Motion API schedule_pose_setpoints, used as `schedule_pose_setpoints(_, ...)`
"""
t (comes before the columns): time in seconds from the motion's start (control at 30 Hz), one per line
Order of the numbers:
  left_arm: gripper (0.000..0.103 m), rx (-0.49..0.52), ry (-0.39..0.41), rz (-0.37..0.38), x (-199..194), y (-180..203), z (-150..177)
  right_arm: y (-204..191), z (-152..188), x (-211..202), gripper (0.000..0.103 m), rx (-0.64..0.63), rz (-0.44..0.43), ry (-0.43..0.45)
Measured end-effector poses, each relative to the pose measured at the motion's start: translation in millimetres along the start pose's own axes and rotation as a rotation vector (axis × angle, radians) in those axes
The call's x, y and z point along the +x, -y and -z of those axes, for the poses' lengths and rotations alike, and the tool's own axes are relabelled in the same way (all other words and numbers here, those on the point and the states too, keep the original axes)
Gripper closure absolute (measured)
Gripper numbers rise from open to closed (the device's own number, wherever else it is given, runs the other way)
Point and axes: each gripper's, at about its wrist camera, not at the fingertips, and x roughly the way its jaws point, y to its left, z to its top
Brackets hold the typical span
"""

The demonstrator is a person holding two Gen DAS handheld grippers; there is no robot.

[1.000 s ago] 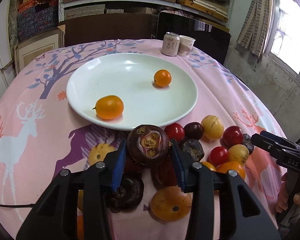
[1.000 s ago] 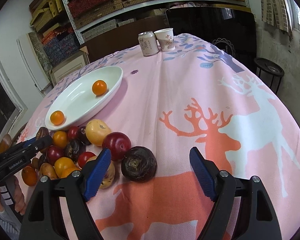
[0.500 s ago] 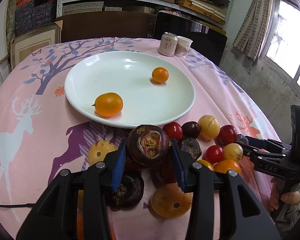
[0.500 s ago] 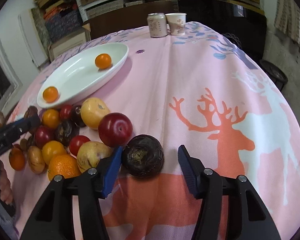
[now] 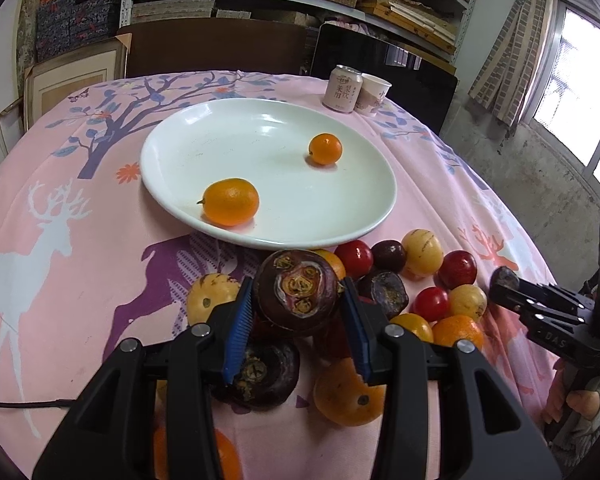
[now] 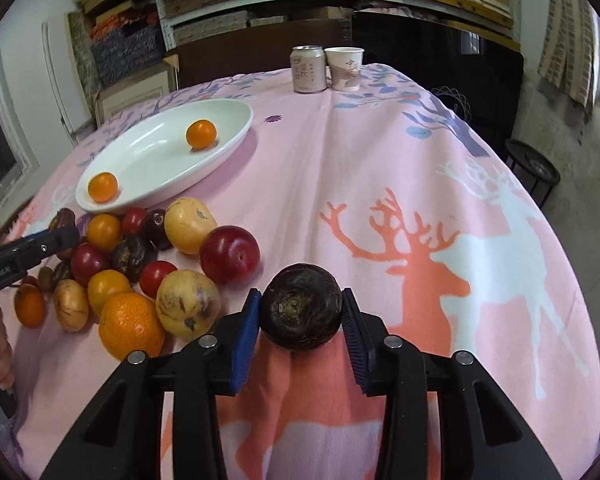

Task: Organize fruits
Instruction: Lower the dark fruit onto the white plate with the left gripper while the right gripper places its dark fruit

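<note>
My left gripper (image 5: 296, 284) is shut on a dark purple fruit (image 5: 300, 304) with a scarred yellow-brown top, held just above a pile of red, yellow, orange and dark fruits (image 5: 424, 280). Beyond the pile, a white plate (image 5: 160, 184) holds two small oranges (image 5: 230, 202). In the right wrist view my right gripper (image 6: 300, 294) has its jaws closing, and the blue pads (image 6: 248, 320) touch both sides of another dark round fruit (image 6: 302, 312) resting on the pink cloth, right of the pile. The left gripper's tip (image 6: 60, 236) shows at the left edge.
A drink can (image 5: 342, 89) and a paper cup (image 5: 374, 94) stand at the table's far edge. The pink deer-print tablecloth (image 6: 420, 200) drops off at the right. Shelves and boards stand behind. A person's hand (image 5: 580, 400) holds the right gripper's handle.
The right gripper's jaws came together from wide apart until they met the dark fruit, and it edged forward around it. The left gripper kept hold of its fruit and barely moved.
</note>
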Motion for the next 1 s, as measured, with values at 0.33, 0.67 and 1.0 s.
schedule_pose_setpoints(0.33, 0.061, 0.039, 0.081, -0.081, -21.1, -16.5, -78.0, -24.2, -88.3, -35.9, 0.062, -0.011, -0.156, 0.164)
schedule_pose_setpoints(0.67, 0.061, -0.011, -0.056, -0.108, 70.0, -55.8, -107.2, -113.7, -136.3, 74.1, 0.062, -0.181, -0.212, -0.018)
schedule_pose_setpoints(1.0, 0.039, 0.014, -0.007, -0.118, 53.8, -53.9, -103.9, -108.2, -128.5, 64.2, 0.041, -0.153, -0.187, 0.05)
